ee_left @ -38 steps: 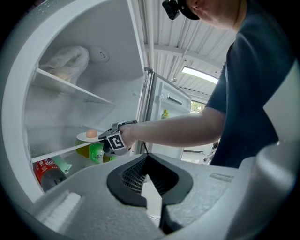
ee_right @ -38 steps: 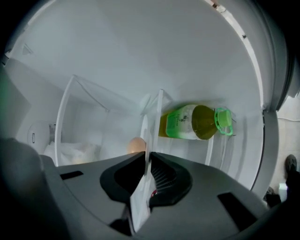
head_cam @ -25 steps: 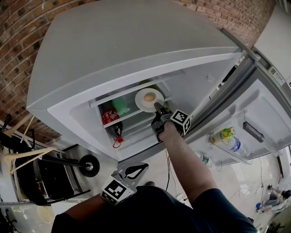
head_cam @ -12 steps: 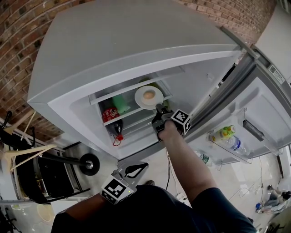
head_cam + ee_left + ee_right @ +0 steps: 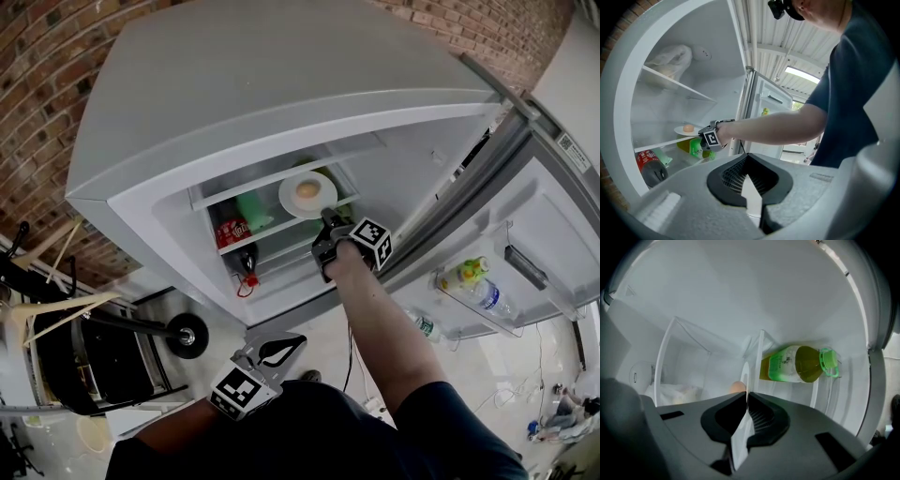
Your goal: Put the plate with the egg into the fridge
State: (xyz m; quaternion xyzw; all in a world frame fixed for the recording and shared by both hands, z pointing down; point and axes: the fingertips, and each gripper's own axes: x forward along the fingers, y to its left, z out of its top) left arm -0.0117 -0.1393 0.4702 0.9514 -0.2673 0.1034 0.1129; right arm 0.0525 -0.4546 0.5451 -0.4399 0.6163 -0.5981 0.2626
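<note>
A white plate with a brown egg on it is held level over the glass shelf inside the open fridge. My right gripper is shut on the plate's near rim. In the right gripper view the plate runs edge-on between the shut jaws of the right gripper, with the egg just behind them. The left gripper view shows the plate and egg from the side. My left gripper hangs low outside the fridge, shut on nothing.
A green-capped tea bottle lies on the shelf beside the plate. A red-labelled cola bottle lies further left. A white bag sits on the upper shelf. The open door at right holds bottles. A wooden chair stands at left.
The right gripper and the plate have shifted slightly deeper into the fridge. The left gripper has stayed where it was.
</note>
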